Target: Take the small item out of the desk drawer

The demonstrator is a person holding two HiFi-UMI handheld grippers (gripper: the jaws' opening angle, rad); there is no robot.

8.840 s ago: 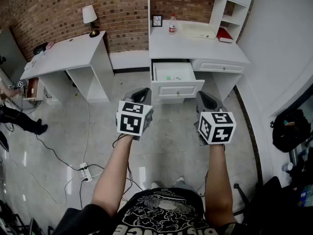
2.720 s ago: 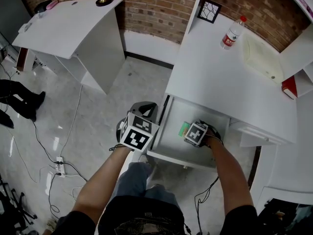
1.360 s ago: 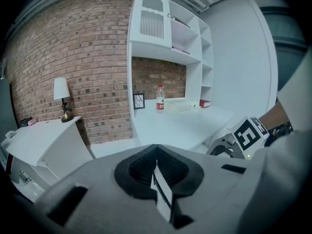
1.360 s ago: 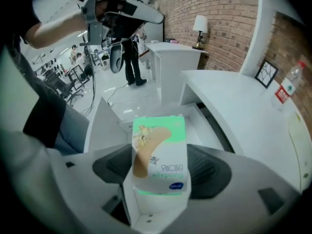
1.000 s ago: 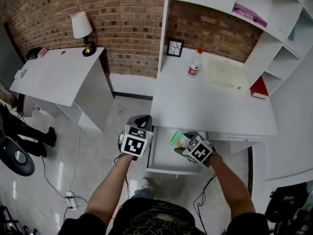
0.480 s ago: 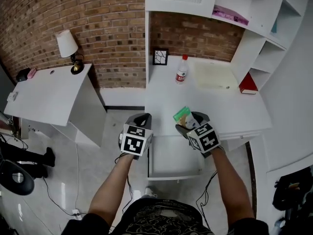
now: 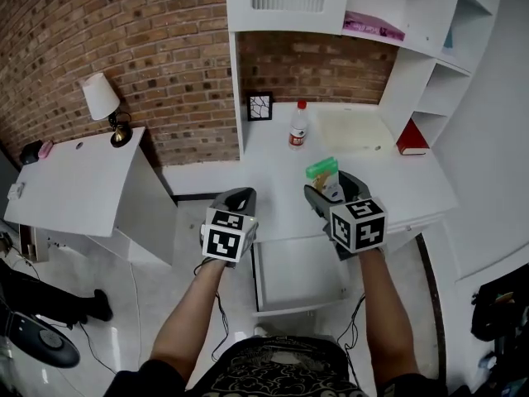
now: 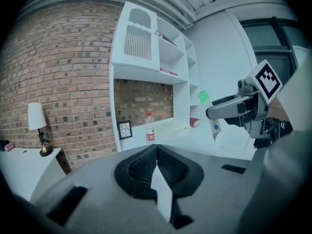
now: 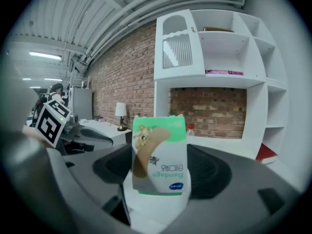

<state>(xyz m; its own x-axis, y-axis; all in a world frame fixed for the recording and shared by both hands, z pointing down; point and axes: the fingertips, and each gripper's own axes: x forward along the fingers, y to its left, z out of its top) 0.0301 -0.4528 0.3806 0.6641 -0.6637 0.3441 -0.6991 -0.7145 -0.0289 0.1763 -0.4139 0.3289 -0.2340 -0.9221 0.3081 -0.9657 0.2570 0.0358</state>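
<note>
- Right gripper (image 7: 329,193): jaws clamped on a small box of bandages (image 9: 159,155), one pad against each narrow side. The box stands upright with its printed face to the camera and its green top above the jaw tips. A side grip like this likely keeps a light carton from twisting.
- Where the box is: in the air, clear of the drawer (image 7: 299,273) and higher than the desk (image 7: 413,184). In the head view it sits over the front edge of the desk, near the middle. It touches nothing but the pads.
- The drawer is pulled out below the desk's front edge. No item shows in the part of it I can see.
- Left gripper (image 7: 236,200): jaws together, nothing between them. It hovers just off the front left corner of the desk, beside the drawer, likely kept out of the way.
- A bottle (image 7: 297,126) and a picture frame (image 7: 259,106) stand at the back edge, well apart from the box.
- Judgement: the removal looks done. What remains is setting the box down, and the bare front of the desk seems the obvious spot.
</note>
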